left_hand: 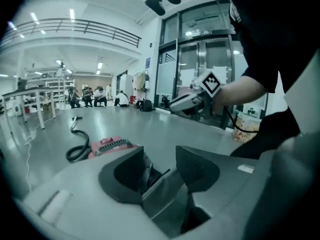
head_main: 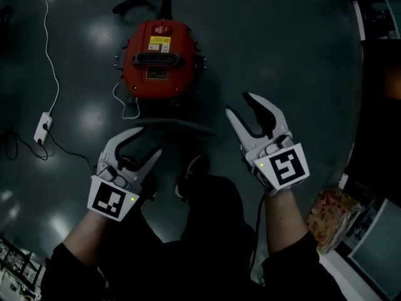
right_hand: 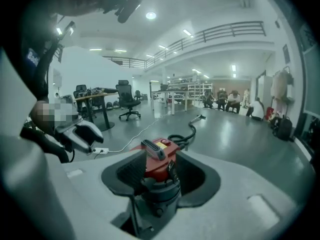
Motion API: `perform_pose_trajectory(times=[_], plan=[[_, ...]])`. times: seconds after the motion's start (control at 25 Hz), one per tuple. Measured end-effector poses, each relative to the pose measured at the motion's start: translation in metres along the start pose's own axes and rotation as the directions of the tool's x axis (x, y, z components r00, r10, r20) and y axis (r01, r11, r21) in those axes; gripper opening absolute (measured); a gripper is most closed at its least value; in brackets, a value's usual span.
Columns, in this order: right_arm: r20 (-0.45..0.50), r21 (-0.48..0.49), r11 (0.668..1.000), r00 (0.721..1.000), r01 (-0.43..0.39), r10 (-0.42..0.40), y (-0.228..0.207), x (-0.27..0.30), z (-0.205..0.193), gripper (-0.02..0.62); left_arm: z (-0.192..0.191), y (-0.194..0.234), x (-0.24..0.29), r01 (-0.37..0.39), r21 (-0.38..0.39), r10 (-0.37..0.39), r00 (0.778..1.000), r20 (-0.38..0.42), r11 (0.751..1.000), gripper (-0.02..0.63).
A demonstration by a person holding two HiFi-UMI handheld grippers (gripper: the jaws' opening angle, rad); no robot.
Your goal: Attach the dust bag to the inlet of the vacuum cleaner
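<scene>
Left fingers [head_main: 149, 162]: wide apart, empty.
Right fingers [head_main: 241, 130]: wide apart, empty.
Vacuum cleaner [head_main: 160, 58]: on floor [head_main: 282, 42] just ahead, red top up.
Dust bag: not in view; probably light, floppy, tearable; best gripped at stiff collar.

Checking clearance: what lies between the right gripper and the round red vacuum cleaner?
Bare dark floor between right gripper and round red vacuum cleaner, per head view.
</scene>
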State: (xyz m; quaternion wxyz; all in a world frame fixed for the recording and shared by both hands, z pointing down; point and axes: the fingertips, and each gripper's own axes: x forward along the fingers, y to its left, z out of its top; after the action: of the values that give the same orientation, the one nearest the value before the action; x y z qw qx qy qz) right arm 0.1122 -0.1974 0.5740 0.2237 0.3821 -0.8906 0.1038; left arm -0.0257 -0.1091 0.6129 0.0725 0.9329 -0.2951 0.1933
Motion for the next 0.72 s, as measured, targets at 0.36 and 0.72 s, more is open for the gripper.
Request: perform_pose_trajectory(times=[0.36,0.72], plan=[[-0.054,0.217,0.976,0.998,-0.032,0.045,0.059,-0.167,0.093,0.179,0.196,0.026,-0.177,-0.254,-0.187,0.269,0.961,0.061,0.949,0.184],[0.044,0.329,0.942,0.998,-0.066,0.054,0.140,-0.254,0.163,0.179,0.290,-0.042,-0.263,-0.227,-0.083,0.237,0.959,0.157,0.970,0.186]])
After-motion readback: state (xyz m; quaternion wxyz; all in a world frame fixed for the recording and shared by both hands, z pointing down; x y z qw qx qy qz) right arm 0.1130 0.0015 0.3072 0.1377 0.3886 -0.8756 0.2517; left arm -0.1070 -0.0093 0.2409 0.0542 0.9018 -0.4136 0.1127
